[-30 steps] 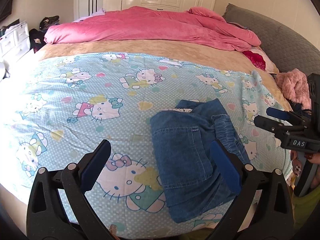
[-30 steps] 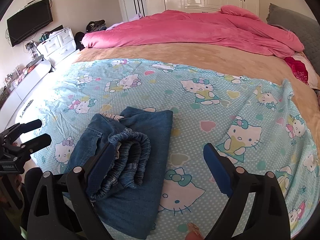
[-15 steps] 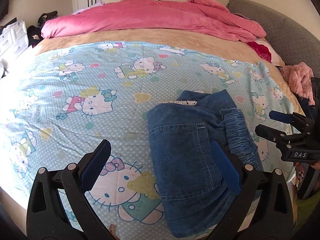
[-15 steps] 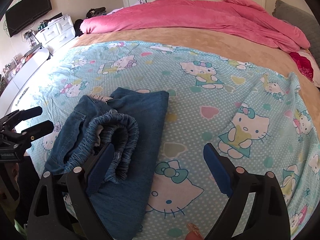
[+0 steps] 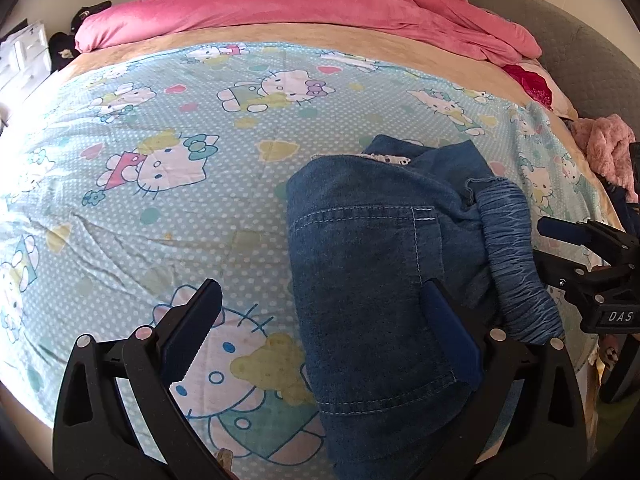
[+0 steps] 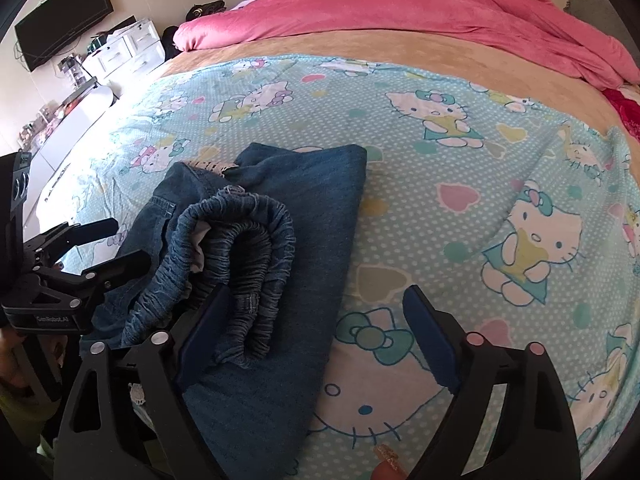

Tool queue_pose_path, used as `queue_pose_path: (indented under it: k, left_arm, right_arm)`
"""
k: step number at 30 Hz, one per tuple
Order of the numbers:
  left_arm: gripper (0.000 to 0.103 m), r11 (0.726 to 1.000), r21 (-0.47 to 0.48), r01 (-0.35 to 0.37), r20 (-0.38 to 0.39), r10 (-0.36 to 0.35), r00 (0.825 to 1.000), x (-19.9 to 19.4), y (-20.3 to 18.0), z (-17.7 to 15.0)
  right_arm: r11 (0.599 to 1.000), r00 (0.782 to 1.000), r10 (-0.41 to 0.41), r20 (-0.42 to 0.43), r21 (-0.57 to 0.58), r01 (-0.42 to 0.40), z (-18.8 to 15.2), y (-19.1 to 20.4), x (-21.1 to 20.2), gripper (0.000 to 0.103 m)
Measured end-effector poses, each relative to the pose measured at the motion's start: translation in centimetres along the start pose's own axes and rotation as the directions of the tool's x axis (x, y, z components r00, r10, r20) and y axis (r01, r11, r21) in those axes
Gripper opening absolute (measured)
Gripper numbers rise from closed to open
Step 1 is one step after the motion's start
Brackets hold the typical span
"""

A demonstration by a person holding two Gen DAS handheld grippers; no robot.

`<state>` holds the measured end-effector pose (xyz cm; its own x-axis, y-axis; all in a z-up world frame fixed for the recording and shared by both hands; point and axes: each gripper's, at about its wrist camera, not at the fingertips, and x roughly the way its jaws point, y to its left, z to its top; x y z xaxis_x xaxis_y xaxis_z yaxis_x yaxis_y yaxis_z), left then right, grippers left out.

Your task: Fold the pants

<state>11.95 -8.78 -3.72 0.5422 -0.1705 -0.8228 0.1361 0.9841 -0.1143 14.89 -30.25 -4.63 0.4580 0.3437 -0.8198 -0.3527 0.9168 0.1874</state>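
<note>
Folded denim pants [image 5: 372, 280] lay on the cartoon-cat sheet [image 5: 168, 184] near the bed's front edge, forming a roughly rectangular bundle whose long axis ran straight ahead of both tools, from the near edge of the bed toward the pink duvet [image 5: 304, 4] at the far end. In the left wrist view, the left gripper [image 5: 320, 328] hung above the sheet with its two blue-padded fingers spread wide and holding nothing; its right finger overlapped the near end of the pants in that view, whereas its left finger stood over bare sheet. A stitched pocket [image 5: 356, 240] faced upward, ahead of that right finger. The gathered elastic waistband [image 6: 240, 248] lay bunched along the side of the bundle nearer the left gripper in the right wrist view, curling up and back on itself. The right gripper [image 6: 316, 336] likewise stood with its fingers well apart and empty, its left finger just beside the near end of the waistband and its right finger over the sheet. Each tool appeared at the edge of the other's view, flanking the pants. A grey headboard [image 5: 580, 52] and a pink fuzzy garment [image 5: 608, 148] lay beyond and to the right.
</note>
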Motion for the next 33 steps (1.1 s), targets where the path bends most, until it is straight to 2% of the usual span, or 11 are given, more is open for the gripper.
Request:
queue_pose_path:
  k: [5,15,17,18,20,22,23,25,28,33]
  left_arm:
    - [0.093,1.0,0.011,0.003,-0.006,-0.003,1.0,0.6,-0.2,0.0]
    - [0.079,0.999,0.011,0.043,-0.022,-0.043,0.999,1.4,-0.6,0.1]
    - [0.064,0.997,-0.001,0.08,-0.035,-0.08,0.996,1.8,-0.7,0.1]
    - [0.06,0.995,-0.009,0.101,-0.041,-0.101,0.994,2.0,-0.7,0.1]
    - [0.048,0.994,-0.002,0.109,-0.043,-0.109,0.993,2.1,-1.2,0.1]
    - [0.039,0.995,0.011,0.102,-0.029,-0.102,0.994,1.9,-1.7,0.0]
    - [0.029,0.995,0.033,0.09,-0.017,-0.09,0.996,1.5,-2.2,0.1]
    - [0.02,0.995,0.046,0.087,0.0,-0.087,0.996,0.8,-2.5,0.6]
    - [0.017,0.993,0.018,0.115,0.024,-0.116,0.993,0.0,-2.0,1.6]
    - [0.017,0.994,0.019,0.106,0.058,-0.106,0.993,-0.7,-1.5,3.6]
  right_arm:
    - [0.998,0.998,0.053,-0.019,0.017,-0.052,-0.2,-0.3,0.8,0.074]
    - [0.996,0.996,0.088,-0.026,0.012,-0.088,0.2,0.0,1.7,0.074]
    - [0.995,0.994,0.102,-0.027,0.012,-0.101,0.2,0.1,2.0,0.071]
    - [0.994,0.993,0.111,-0.027,0.01,-0.11,0.2,0.1,2.1,0.067]
    - [0.989,0.989,0.146,-0.024,-0.01,-0.146,0.2,0.6,2.2,0.043]
    - [0.987,0.988,0.154,-0.009,-0.046,-0.154,0.2,1.3,1.8,0.029]
    - [0.987,0.989,0.148,-0.001,-0.057,-0.147,0.3,1.6,1.5,0.026]
    - [0.987,0.99,0.141,0.021,-0.08,-0.139,0.6,2.2,0.8,0.022]
    - [0.985,0.988,0.146,0.056,-0.096,-0.14,1.3,2.6,-0.2,0.021]
    - [0.983,0.982,0.153,0.109,-0.121,-0.14,3.5,3.1,-0.9,0.021]
